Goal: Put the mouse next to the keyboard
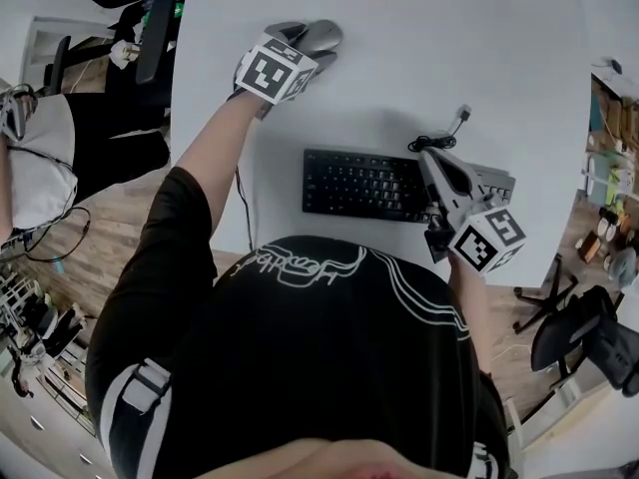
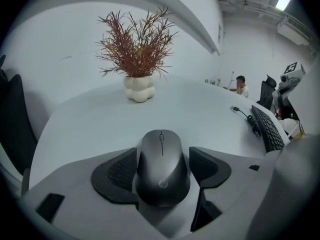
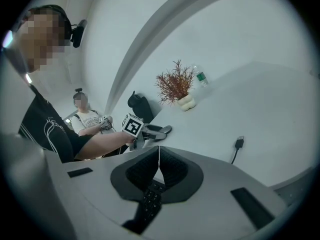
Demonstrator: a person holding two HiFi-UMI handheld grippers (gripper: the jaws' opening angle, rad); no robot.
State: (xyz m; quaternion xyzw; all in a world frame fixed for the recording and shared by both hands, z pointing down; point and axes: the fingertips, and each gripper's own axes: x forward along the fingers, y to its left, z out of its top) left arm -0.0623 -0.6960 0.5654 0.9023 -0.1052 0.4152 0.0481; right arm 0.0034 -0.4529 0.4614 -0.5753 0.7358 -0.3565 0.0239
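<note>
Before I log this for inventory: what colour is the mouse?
Dark grey, the mouse; it shows best in the left gripper view.

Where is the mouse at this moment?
In the head view, the mouse sits far left on the table, between the jaws of the left gripper, beyond the keyboard, near the potted plant.

Matt plastic mouse on smooth, matt table
</note>
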